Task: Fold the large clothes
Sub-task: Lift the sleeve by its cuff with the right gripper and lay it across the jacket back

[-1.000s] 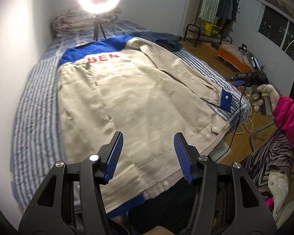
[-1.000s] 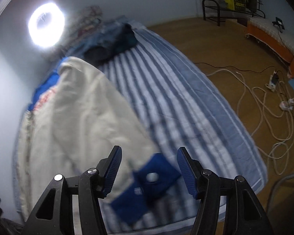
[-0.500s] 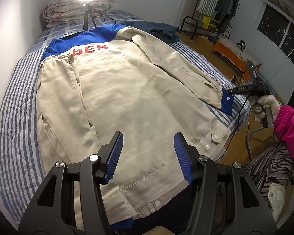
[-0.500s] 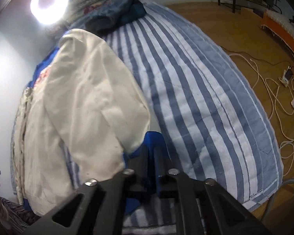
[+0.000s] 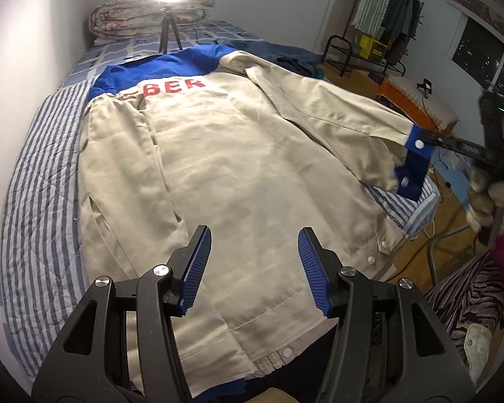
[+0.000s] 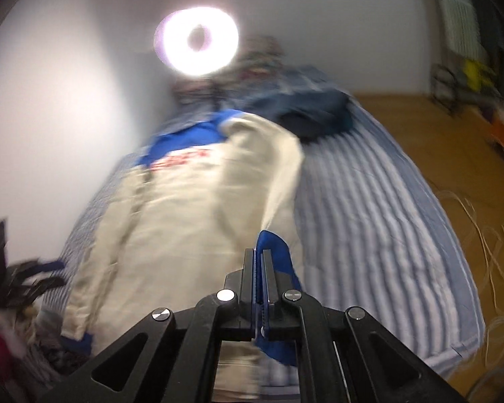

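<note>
Jacket [image 5: 238,174] lies spread back-up across the striped bed [image 5: 33,201], filling the frame's centre. Your right claw [image 6: 260,268] is clamped on the blue cuff [image 5: 415,164], holding the sleeve raised at right; your left claw [image 5: 253,268] hovers over the hem, spread wide and holding nothing.

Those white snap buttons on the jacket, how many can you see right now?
6 show on the jacket: two on the blue cuff pinched by the right gripper, one on that sleeve, three along the near hem. Others may be hidden underneath.
</note>
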Demonstrator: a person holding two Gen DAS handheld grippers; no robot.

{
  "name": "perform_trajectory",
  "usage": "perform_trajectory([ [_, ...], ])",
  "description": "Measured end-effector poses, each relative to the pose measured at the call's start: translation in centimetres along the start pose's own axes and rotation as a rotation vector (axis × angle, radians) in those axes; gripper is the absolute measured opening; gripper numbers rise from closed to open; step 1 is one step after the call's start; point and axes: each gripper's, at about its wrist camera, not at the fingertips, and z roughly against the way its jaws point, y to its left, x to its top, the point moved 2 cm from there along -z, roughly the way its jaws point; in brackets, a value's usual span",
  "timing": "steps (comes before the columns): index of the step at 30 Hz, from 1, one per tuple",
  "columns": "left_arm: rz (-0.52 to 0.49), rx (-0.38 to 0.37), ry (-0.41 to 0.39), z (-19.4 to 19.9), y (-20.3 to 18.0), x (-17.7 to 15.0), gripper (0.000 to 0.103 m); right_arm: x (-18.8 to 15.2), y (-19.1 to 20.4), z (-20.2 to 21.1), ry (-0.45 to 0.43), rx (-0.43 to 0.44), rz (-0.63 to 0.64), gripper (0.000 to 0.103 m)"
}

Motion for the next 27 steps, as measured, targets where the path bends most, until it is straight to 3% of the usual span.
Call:
perform_trajectory([
  [5,0.054,0.015,-0.017,0.4,1.7,0.3,0.056,-1.2,7.9,-0.5,0.021,0.133,0.202,0.000],
  [10,0.130,0.012,-0.012,0.2,3.5,0.1,0.056,-6.3,15.5,-4.5,0.194,0.230,0.477,0.000],
  [16,0.218,-0.019,0.023,-1.1,4.9,-0.4,0.056,-11.5,17.1,-7.8,0.357,0.227,0.634,0.000],
  [19,0.256,-0.055,0.045,-2.1,4.8,-0.6,0.055,-11.7,16.8,-7.2,0.375,0.262,0.623,0.003],
  [21,0.274,-0.086,0.067,-2.9,4.3,-0.9,0.055,-10.8,16.6,-6.2,0.362,0.313,0.588,0.017],
  [22,0.282,-0.106,0.078,-3.3,4.0,-1.1,0.056,-10.2,16.2,-5.7,0.356,0.334,0.563,0.031],
  [25,0.295,-0.173,0.114,-4.4,2.7,-1.7,0.056,-7.9,13.7,-2.7,0.297,0.438,0.431,0.033],
  [27,0.315,-0.221,0.139,-5.3,1.9,-1.9,0.056,-6.5,11.6,-2.0,0.264,0.451,0.351,0.033],
])
